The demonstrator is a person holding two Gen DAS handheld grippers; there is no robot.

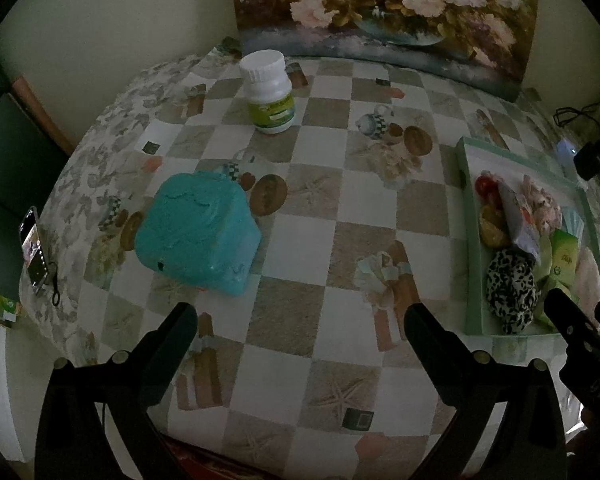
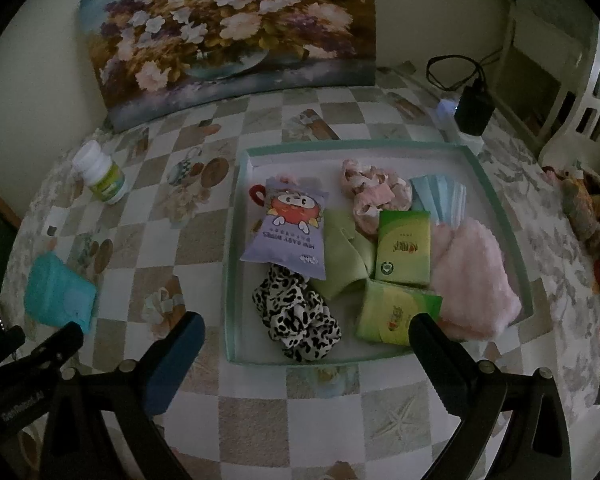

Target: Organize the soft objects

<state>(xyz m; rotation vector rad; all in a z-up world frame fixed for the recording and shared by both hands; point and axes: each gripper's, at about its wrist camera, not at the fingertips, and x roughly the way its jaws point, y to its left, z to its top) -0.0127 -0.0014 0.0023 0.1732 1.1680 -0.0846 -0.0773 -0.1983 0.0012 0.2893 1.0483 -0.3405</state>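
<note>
Just ahead of the left gripper (image 1: pixel 300 320), jaws apart, lies the teal pack (image 1: pixel 198 234).

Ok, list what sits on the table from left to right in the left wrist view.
Phone → teal pack → white bottle → green tray with the soft things.

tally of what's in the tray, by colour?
Green: 3, two tissue packs and a cloth
Pink: 2, fluffy item, frilly item
Blue: 1, mask stack
Lilac: 1, wipes pack
Black-and-white: 1, scrunchie
Total: 8
</note>
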